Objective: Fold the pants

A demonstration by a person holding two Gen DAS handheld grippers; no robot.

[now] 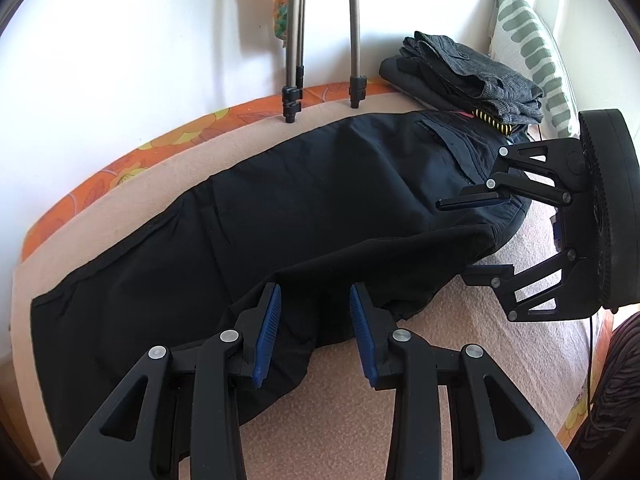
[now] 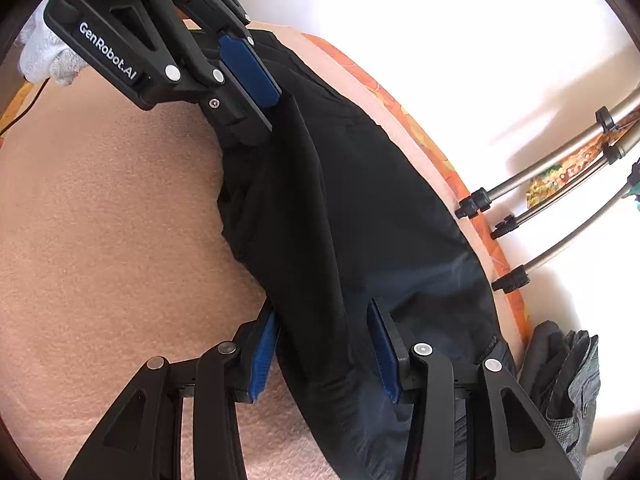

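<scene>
Both tools (image 1: pixel 315 330) (image 2: pixel 323 344) agape (astride pants (image 1: pixel 248 216))

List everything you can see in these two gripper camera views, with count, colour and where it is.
pants: one pair, black, laid lengthwise on the bed, near edge lifted in a fold
bed cover: one, peach, under the pants
mattress edge: one, orange floral, along the wall
folded clothes: one stack, grey and dark, beyond the waist end of the pants
pillow: one, white with green stripes, against the wall behind the stack
stand legs: three seen in the right wrist view, grey metal, feet on the bed's far edge
cable: one, black, at the bed's right edge
glove: one, white, behind the left gripper
left gripper: black, blue pads, open around the lifted fold
right gripper: black, blue pads, open at the waist end
</scene>
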